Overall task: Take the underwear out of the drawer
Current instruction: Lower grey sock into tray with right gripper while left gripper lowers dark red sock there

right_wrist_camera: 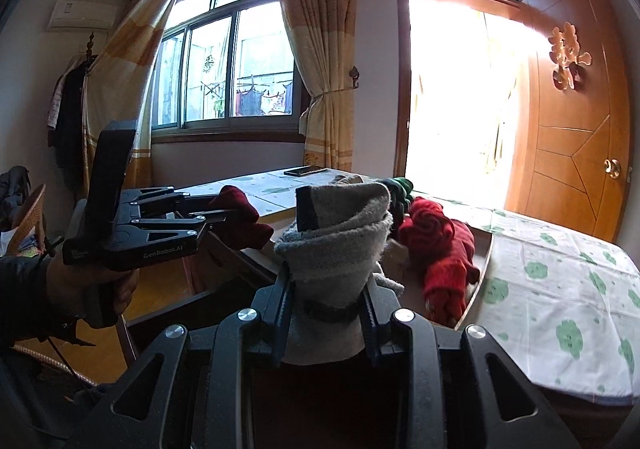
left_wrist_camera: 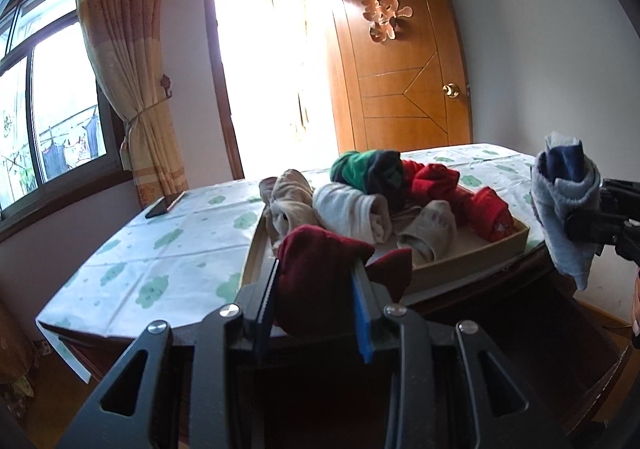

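Left tool [left_wrist_camera: 316,281] clamped on dark red rolled underwear [left_wrist_camera: 308,269], held above the open drawer [left_wrist_camera: 500,313]. Right tool [right_wrist_camera: 328,305] clamped on grey rolled underwear [right_wrist_camera: 340,245] with a navy band, also lifted clear; in the left wrist view it sits at 3 o'clock. Shallow tray [left_wrist_camera: 472,265] on the worktop [left_wrist_camera: 160,249] at 12 o'clock holds more rolls: beige, white, green-black, bright red. Phone [left_wrist_camera: 166,205] lies on the cloth at 10 o'clock. A hand [right_wrist_camera: 92,285] grips the left tool's handle.
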A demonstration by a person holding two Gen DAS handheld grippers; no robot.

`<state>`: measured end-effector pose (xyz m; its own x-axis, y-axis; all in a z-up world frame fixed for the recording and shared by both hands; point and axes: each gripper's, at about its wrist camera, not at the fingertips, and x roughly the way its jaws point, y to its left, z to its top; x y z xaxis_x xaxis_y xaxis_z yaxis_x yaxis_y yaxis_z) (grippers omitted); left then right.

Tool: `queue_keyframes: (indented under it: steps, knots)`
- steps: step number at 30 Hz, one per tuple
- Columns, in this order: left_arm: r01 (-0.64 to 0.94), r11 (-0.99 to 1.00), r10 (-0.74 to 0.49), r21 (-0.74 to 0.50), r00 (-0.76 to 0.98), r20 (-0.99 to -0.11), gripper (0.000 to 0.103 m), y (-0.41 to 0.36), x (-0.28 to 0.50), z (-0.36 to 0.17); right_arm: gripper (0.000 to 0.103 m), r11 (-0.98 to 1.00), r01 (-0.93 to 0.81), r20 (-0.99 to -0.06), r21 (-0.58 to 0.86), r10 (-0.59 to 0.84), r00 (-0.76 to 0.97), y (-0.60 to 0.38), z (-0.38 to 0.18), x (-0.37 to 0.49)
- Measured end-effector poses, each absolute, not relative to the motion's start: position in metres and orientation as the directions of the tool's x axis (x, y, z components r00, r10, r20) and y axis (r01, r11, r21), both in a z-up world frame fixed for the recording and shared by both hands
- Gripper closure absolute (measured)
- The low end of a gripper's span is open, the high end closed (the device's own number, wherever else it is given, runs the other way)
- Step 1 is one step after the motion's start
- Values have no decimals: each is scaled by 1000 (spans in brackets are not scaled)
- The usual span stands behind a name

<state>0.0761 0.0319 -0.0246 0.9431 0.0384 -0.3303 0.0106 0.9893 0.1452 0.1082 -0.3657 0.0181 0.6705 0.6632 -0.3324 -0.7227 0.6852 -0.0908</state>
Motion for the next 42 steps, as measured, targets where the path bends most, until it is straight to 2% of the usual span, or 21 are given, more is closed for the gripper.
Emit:
queue_keyframes:
  steps: [23,29,42]
  knots:
    - [-10,981,81,191,927,-367,70,53,134,8,71,660,-740,-371,-130,660,654,-318,55,161]
    - [-16,980,97,196,907,-409,70,59,154,7,71,659,-745,-414,-100,654,633,-300,52,181]
    - [6,980,97,196,854,-511,70,59,181,-10,71,656,-753,-577,-53,595,559,-257,26,219]
